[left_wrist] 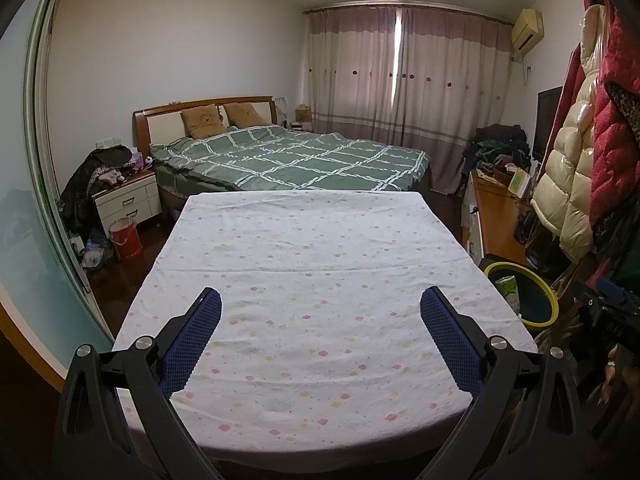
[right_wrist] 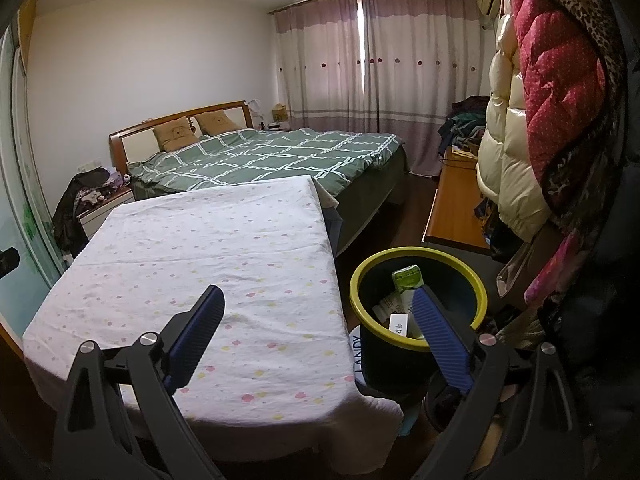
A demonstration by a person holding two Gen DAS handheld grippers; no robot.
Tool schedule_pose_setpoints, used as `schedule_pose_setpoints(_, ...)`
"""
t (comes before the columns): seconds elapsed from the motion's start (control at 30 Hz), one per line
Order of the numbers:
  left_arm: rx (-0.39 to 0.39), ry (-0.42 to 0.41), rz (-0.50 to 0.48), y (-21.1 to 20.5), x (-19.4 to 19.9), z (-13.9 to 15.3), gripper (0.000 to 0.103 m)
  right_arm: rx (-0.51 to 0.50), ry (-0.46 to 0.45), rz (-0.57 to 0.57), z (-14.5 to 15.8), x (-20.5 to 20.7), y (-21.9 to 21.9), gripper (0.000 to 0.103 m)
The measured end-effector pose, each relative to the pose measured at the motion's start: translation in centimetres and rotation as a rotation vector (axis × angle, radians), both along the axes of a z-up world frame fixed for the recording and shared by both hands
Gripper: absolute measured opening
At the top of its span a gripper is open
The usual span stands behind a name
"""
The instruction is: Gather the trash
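Trash is sitting in the yellow-rimmed bin (right_wrist: 418,276): a green carton (right_wrist: 407,280) and a white box (right_wrist: 399,324). I am judging the collecting nearly finished, since the flowered tablecloth (left_wrist: 320,264) is showing nothing left. I am holding my left gripper (left_wrist: 320,310) and right gripper (right_wrist: 318,306) wide open, gripping nothing, the bin just beside my right finger.

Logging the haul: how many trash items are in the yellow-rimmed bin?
3 visible: green carton at the back, white box in front, pale wrapper left. The right claw may hide more.
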State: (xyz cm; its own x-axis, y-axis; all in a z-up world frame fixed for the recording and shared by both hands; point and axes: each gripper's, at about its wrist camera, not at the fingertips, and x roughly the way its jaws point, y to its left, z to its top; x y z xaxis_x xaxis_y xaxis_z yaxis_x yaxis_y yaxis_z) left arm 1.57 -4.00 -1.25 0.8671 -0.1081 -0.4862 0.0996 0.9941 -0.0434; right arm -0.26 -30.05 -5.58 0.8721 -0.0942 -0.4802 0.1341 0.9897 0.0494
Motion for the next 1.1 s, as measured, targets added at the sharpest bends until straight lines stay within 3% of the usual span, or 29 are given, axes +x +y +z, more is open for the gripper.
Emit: schedule_pose_setpoints(1.1, -0.003, 0.003, 0.011, 0.01, 0.24, -0.7, 0.098, -0.001, 0.016, 0.007, -0.84, 0.26, -0.22, 0.09)
